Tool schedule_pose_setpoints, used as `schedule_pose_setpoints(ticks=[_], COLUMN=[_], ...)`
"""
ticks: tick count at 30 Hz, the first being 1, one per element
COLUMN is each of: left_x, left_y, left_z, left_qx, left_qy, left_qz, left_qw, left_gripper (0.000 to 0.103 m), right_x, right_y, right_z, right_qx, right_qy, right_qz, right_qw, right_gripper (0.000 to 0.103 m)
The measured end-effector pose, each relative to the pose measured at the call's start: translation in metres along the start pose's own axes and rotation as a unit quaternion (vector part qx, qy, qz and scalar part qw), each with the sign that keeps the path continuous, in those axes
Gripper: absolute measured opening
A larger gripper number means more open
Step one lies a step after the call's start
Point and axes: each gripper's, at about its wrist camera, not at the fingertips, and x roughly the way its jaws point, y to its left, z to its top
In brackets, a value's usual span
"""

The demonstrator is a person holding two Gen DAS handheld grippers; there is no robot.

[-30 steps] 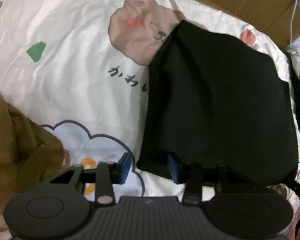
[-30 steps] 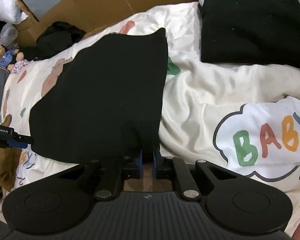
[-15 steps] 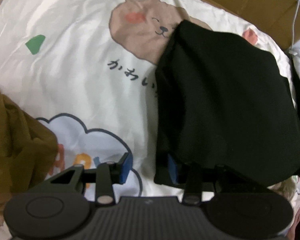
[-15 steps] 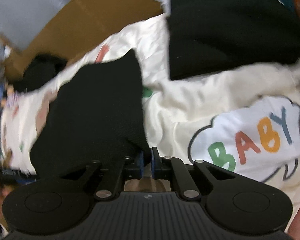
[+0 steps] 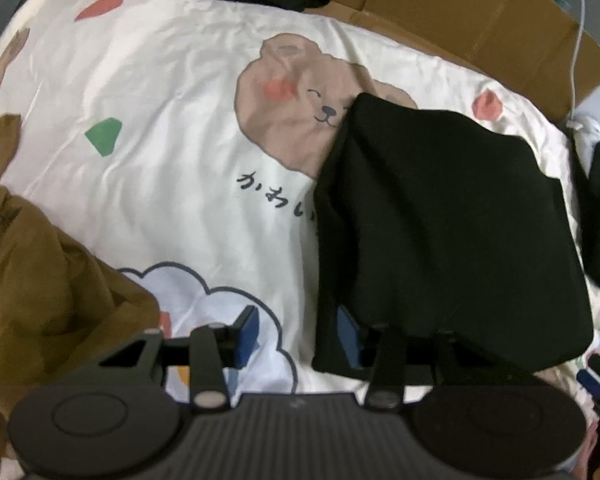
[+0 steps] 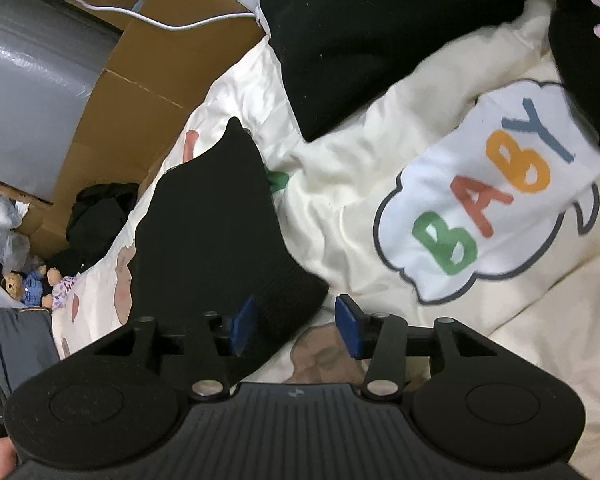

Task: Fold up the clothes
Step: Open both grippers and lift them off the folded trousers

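Right gripper (image 6: 296, 326) released: jaws just opened, blue pads apart, black garment (image 6: 216, 232) corner lying between them against the left pad, clear of the right one. Left gripper (image 5: 298, 334) likewise parted and just widened a little, left pad bare over the sheet (image 5: 160, 160), right pad tucked behind the garment's near edge, fabric draped over that finger, no squeeze visible. From the right gripper, garment running up and left toward frame centre, long axis pointing away from the jaws; from the left gripper, bulk spread to the right half of the frame, up to the bear print (image 5: 300, 120). Both grippers at the near hem, right one more squarely on its corner. Versus the earlier frames: right jaws then clamped on the corner, view since rolled; left view now showing more of the sheet. Brown garment (image 5: 40, 280) at lower left, untouched; another black pile (image 6: 380, 32) at top of right view.
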Motion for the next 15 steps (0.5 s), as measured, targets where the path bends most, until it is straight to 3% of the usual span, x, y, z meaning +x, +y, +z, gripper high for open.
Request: schedule_pose_setpoints(ticks=[4,15], left_x=[-0.005,-0.001], left_y=[0.0,0.0], left_z=[0.001,0.001], left_qx=[0.001,0.035], left_qy=[-0.004,0.007], left_qz=[-0.001,-0.005], left_qw=[1.0,0.9993], left_gripper=[0.053,0.053], right_x=[0.007,0.03], right_y=[-0.004,-0.007], right_z=[-0.005,-0.019], right_qx=[0.014,0.068], right_qy=[0.002,-0.003], right_qz=[-0.001,0.011], right_qw=[1.0,0.998], right_gripper=[0.05,0.05])
